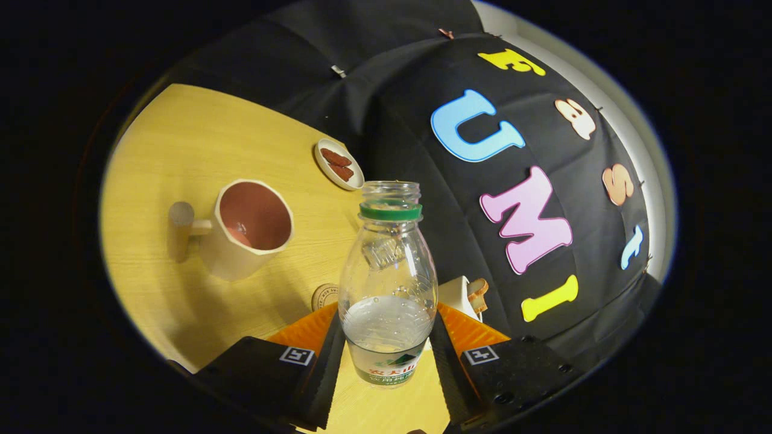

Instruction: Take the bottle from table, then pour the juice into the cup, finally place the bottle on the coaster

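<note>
A clear plastic bottle (388,283) with a green neck ring and no cap sits between my two fingers, and the gripper (386,346) is shut on its lower body. A little clear liquid fills its bottom third. It is held above the wooden table (181,150), tilted slightly. To the left beyond the fingers stands a cream cup (247,229) with a pinkish inside and a wooden handle; some liquid shows at its bottom. A round cork coaster (324,296) peeks out just left of the bottle, behind the left finger.
A small white dish (338,164) with two reddish pieces lies at the table's far edge by the black cloth wall. A white object (461,294) with a toast-like piece sits just right of the bottle.
</note>
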The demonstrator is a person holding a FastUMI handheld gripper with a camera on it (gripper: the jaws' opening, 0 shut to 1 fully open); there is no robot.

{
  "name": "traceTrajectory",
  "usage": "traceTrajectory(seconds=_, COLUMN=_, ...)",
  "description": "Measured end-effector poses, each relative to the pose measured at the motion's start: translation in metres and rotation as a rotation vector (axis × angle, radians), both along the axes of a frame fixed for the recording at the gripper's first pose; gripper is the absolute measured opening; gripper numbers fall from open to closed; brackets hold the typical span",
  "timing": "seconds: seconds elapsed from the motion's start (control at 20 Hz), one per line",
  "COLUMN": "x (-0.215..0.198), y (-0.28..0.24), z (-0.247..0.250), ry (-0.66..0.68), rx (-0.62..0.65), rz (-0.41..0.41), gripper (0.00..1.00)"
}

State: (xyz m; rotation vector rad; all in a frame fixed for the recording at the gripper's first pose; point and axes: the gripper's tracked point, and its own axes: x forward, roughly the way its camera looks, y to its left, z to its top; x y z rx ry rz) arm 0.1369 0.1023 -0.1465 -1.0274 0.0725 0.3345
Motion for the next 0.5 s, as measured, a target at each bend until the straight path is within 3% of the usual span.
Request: traceTrajectory(seconds=0.5, x=0.016, y=0.012, z=-0.02, ry=-0.022, rx=-0.214, rz=0.058, gripper=0.74)
